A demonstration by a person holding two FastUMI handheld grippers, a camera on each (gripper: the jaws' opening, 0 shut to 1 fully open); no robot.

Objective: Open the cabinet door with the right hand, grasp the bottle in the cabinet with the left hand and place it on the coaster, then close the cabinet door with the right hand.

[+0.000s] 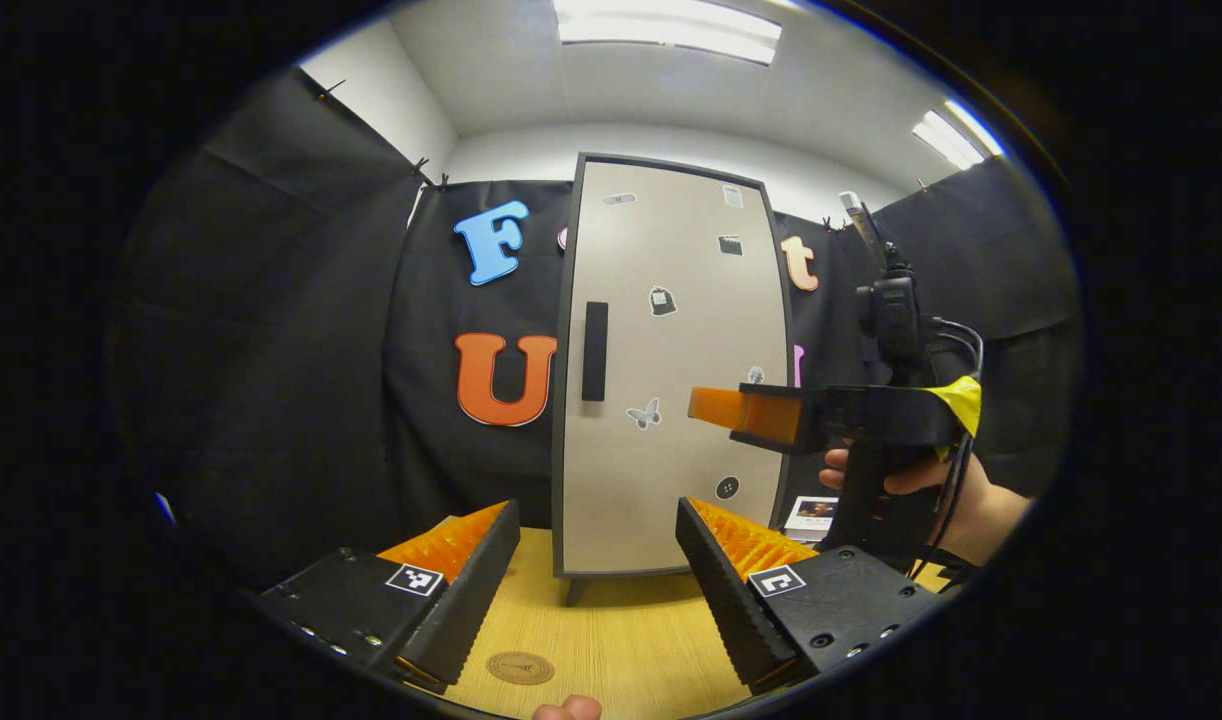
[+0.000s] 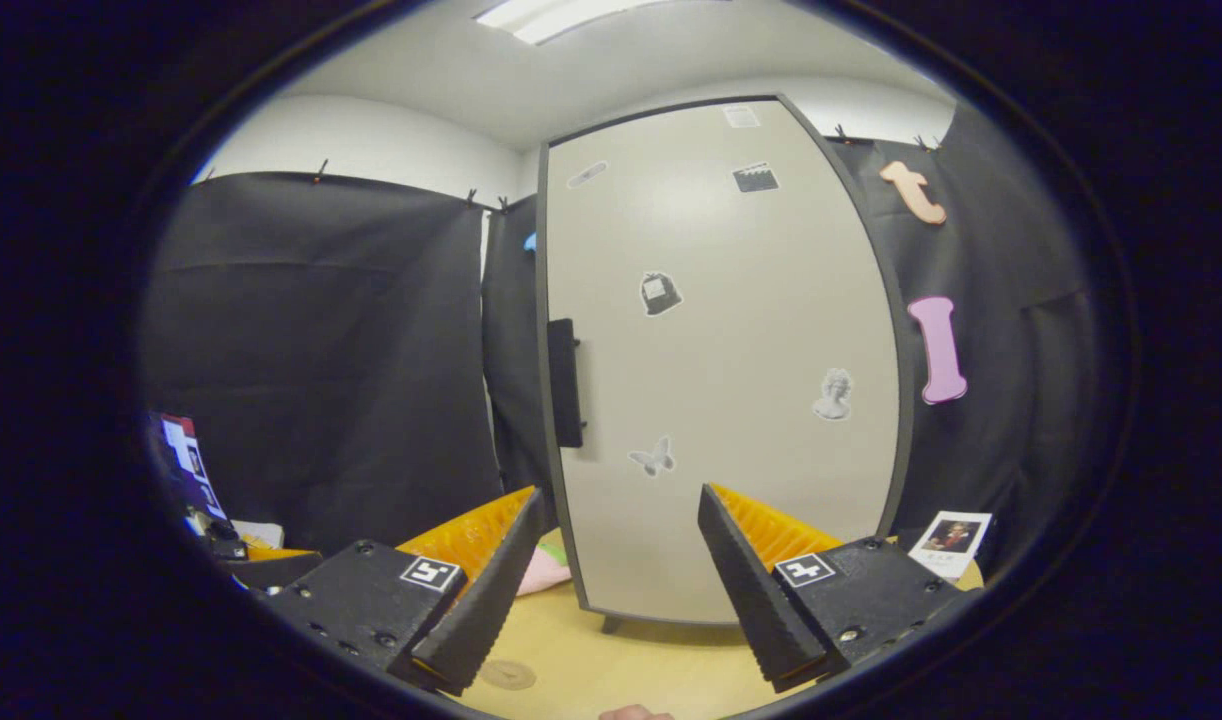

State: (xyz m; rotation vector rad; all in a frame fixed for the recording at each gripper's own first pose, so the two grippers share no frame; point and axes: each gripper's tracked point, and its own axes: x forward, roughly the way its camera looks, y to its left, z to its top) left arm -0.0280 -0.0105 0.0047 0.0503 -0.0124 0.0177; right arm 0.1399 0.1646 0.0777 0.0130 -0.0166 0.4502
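- Facing the shut cabinet door (image 2: 731, 360), the right gripper (image 2: 621, 570) was wide open, holding nothing.
- Its stiff dark handle (image 2: 565, 383) by the door's left edge looked best to grab.
- The bottle was probably inside, hidden.
- The left gripper (image 1: 596, 570) hung open above the coaster (image 1: 520, 667) near the table's (image 1: 621, 630) front edge.

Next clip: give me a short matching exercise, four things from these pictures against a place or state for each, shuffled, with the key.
Things:
1. cabinet door
2. coaster
3. door handle
4. small photo card

Places or states:
A. flat on the wooden table, between the left gripper's open jaws
B. closed, with stickers on it
C. dark upright bar near the door's left edge
D. on the table by the cabinet's right side

Pairs: 1-B, 2-A, 3-C, 4-D
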